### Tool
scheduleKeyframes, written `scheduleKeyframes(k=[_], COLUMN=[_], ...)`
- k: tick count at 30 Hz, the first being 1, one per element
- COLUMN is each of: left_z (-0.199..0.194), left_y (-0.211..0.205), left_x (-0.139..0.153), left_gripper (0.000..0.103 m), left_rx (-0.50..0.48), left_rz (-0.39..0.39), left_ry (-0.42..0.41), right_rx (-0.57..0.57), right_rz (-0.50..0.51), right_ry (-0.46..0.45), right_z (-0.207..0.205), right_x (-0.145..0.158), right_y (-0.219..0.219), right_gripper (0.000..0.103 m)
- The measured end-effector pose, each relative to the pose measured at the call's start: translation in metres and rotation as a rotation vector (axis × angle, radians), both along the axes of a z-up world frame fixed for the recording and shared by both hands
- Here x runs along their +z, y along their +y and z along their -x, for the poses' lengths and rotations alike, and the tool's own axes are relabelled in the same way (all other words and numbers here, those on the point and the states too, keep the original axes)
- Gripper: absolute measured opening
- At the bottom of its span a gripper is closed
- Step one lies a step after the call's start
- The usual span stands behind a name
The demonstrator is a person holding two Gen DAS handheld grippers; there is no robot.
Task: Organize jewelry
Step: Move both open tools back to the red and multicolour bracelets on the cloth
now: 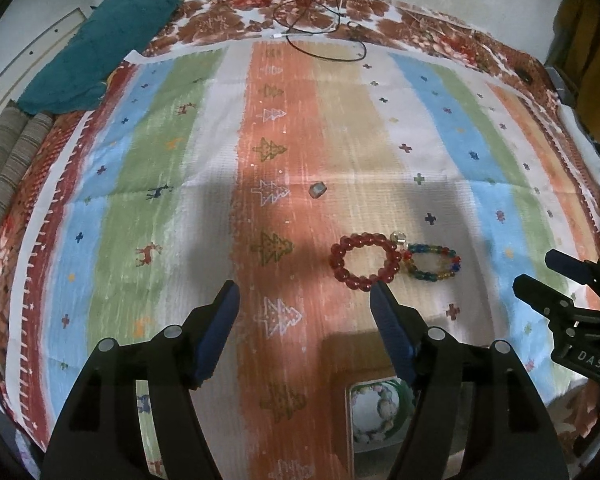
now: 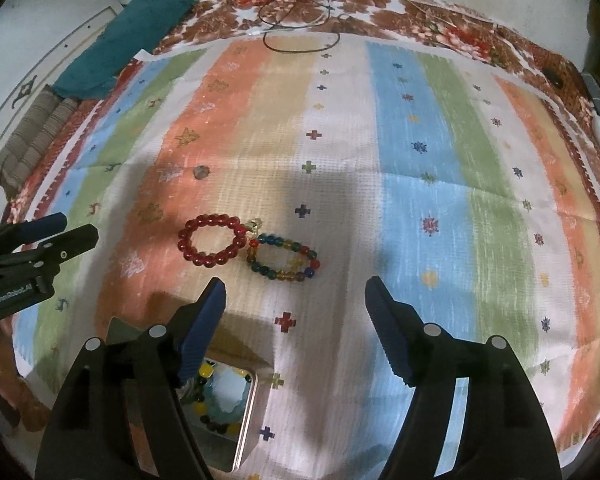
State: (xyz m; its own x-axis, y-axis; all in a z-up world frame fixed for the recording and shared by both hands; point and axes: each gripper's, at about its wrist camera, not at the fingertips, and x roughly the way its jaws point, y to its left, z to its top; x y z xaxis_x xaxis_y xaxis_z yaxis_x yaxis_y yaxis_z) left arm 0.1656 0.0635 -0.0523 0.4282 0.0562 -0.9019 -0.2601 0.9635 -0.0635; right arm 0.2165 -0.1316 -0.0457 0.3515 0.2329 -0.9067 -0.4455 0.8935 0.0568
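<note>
The left tool (image 1: 305,304) is seen in the lower centre of the left wrist view with its two blue-padded fingers (image 1: 220,320) spread wide apart; nothing is held between them. The right tool (image 2: 294,300) is shown in the lower centre of the right wrist view, likewise spread wide and holding nothing.

A striped cloth (image 1: 172,140) printed with trees, deer and crosses fills most of both views. What it is spread over cannot be told.

A red bead bracelet (image 1: 365,261) lies flat on the cloth, right of centre in the left wrist view, just beyond the left tool's right-hand fingertip. A multicoloured bead bracelet (image 1: 433,262) lies just beside it on its right; the two appear to touch. A small clear charm (image 1: 398,237) rests at the upper junction of the two bracelets.

A small grey object (image 1: 317,190) is located on the cloth above the bracelets, well apart from them.

An open box (image 2: 252,408) with a pale metallic rim is positioned at the bottom of both views. Beaded pieces (image 2: 220,426) are contained in it; in the right wrist view it is partly covered by the tool's left-hand finger.

A teal fabric (image 1: 100,44) lies in the upper left, and a dark cable (image 1: 320,20) is coiled at the top centre.
</note>
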Motion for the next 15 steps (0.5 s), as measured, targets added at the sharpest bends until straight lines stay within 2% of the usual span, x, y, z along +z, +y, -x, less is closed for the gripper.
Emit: scheduleKeyframes(k=[5,15], left_z=[-0.013,-0.031], left_y=[-0.001,-0.006], left_x=[-0.016,-0.031], left_gripper=[0.068,0.068], left_rx=[-0.012,-0.045], left_rz=[-0.015,-0.024], left_ry=[0.042,0.074], right_rx=[0.009,0.018], right_rz=[0.010,0.076], right_ry=[0.019,0.049], right_z=[-0.007,-0.020], right_x=[-0.006,-0.028], right_y=[0.004,0.011], right_gripper=[0.072,0.072])
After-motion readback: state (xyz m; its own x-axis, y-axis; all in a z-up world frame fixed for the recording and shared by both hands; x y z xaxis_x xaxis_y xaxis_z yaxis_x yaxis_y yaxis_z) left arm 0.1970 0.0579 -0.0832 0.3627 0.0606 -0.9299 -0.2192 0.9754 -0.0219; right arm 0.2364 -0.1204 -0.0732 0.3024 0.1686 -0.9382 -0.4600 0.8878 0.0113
